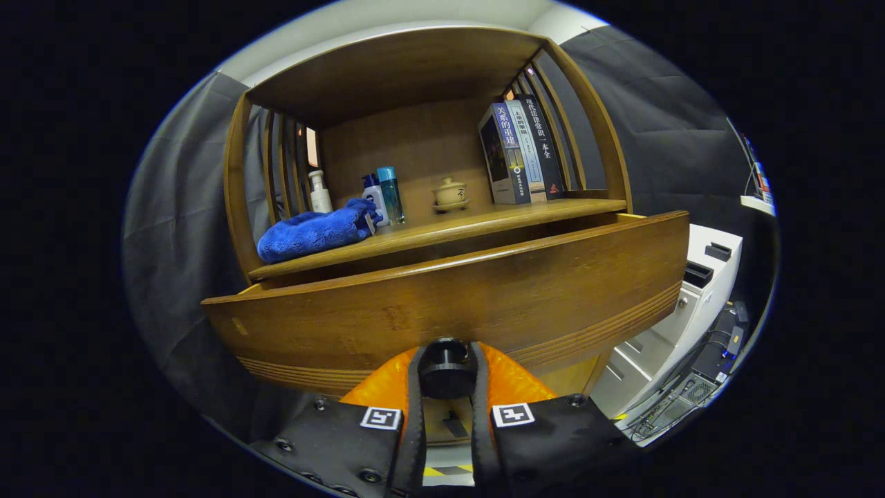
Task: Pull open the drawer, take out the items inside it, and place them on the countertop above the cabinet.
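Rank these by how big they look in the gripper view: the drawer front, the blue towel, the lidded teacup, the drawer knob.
1. Drawer front, though nearness to the camera enlarges it.
2. Blue towel.
3. Drawer knob, clamped by the gripper; it is very close, so unsure.
4. Lidded teacup.

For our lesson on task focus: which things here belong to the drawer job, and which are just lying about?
Job:
drawer, pulled partly out
drawer knob, gripped between the claw fingers
countertop

Lying about:
blue towel
bottles
lidded cup
books
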`<state>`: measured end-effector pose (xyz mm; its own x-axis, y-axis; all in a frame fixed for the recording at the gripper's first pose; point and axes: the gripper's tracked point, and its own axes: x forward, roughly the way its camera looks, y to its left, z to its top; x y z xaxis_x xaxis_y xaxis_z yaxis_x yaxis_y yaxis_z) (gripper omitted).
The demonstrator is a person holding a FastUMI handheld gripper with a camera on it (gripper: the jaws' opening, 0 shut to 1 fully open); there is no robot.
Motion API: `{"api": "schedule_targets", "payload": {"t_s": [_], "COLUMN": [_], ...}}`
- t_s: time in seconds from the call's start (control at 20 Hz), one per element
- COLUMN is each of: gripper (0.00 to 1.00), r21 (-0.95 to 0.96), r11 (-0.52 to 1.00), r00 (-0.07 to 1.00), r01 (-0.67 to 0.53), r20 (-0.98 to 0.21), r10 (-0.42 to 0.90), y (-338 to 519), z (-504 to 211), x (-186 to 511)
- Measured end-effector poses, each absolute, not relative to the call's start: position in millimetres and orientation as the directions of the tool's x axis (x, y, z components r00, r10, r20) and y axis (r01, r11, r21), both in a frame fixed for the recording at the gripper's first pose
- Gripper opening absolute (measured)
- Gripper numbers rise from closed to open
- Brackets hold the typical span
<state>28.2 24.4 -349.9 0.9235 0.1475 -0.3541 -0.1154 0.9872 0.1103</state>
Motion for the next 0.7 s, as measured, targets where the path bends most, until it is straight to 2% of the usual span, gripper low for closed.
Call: {"api": "schedule_targets", "payload": {"t_s": [0.3, 0.7], "gripper": [0.35, 0.35], "r21": [0.101, 0.084], "r11": [0.988, 0.988], "r00": [0.921, 0.915], "r01": [-0.114, -0.131], "r20": [-0.362, -0.374], "r10": [0.143, 0.153], "y": [23.9, 13.2], "z": [-350.4, -348.9], "x": [26.7, -23.0]}}
